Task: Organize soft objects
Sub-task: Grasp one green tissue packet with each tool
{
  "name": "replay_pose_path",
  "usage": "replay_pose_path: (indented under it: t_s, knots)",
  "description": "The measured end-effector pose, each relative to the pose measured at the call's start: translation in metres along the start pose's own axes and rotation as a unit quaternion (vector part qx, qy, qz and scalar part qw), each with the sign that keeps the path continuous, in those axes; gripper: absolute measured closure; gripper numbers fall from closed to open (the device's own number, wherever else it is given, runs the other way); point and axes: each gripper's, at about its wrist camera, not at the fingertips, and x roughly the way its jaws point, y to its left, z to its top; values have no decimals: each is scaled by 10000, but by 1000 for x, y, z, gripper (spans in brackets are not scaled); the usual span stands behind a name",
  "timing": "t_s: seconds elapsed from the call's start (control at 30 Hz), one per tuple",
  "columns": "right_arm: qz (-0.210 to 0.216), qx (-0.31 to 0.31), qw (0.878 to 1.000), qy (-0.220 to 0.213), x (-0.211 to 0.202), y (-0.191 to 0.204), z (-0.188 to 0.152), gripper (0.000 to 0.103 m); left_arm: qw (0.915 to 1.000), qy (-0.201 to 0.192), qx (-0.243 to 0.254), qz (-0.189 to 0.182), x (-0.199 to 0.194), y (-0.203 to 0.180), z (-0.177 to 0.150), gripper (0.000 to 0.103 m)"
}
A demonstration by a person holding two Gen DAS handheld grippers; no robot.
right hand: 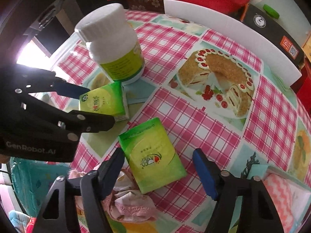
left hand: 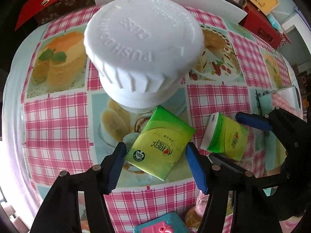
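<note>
Two green tissue packs lie on the checked tablecloth. In the left wrist view one pack point(left hand: 159, 143) sits askew between the fingers of my left gripper point(left hand: 155, 145), which points straight down. The left pad touches its corner and a sliver of gap shows at the blue right pad point(left hand: 196, 169). The right wrist view shows this gripper point(right hand: 101, 106) straddling that pack point(right hand: 103, 103). The other pack point(right hand: 153, 155) lies between the fingers of my right gripper point(right hand: 158, 151), with clear space at the blue pad point(right hand: 204, 172). The left view shows this pack point(left hand: 223, 136) and gripper point(left hand: 225, 136) too.
A white-capped bottle point(left hand: 143, 44) point(right hand: 114, 44) stands just behind the left pack. A white board point(right hand: 233, 29) edges the table's far side, with boxes beyond. A pink cloth point(right hand: 128, 203), a teal basket point(right hand: 35, 180) and a pink zigzag towel point(right hand: 281, 190) are near.
</note>
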Motion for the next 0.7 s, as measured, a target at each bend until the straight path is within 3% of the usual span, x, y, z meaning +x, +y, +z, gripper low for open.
replay_pose_path:
  t_s: [0.07, 0.7]
  knots:
    - [33, 28, 10000, 4, 0, 0, 0, 38, 10000, -10, -35, 33, 1, -2, 0, 39]
    - [103, 303, 9995, -63, -26, -4, -6, 47, 9984, -222, -522, 0, -30, 25, -43, 40]
